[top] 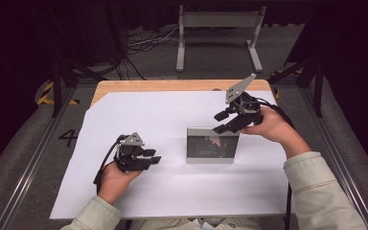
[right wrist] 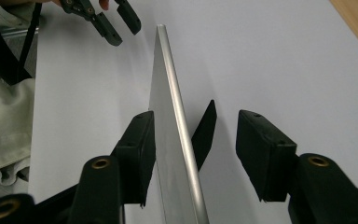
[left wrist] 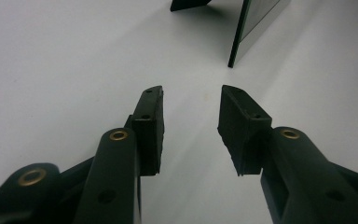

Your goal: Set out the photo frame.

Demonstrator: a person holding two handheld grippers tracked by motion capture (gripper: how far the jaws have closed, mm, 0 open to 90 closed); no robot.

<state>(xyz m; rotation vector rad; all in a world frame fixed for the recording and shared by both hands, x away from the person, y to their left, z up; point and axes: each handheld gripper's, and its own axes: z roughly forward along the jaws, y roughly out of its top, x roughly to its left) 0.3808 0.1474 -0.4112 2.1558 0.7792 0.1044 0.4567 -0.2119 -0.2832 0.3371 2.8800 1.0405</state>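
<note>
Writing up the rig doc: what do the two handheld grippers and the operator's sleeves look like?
Both the left gripper and right gripper are black, with two blocky jaws on linkage arms with brass-coloured pivot rings. Each carries a grey three-cornered plate and trails a black cable. The sleeves are a pale khaki-green fabric.

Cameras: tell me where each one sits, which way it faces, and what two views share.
High view: above the person's side, looking forward and down on the table; both hands, left tongs, right tongs show.
Left gripper view: rides the left tongs, facing the picture frame; open jaws.
Right gripper view: rides the right tongs, open astride the frame's edge.
Shared: the picture frame.
</note>
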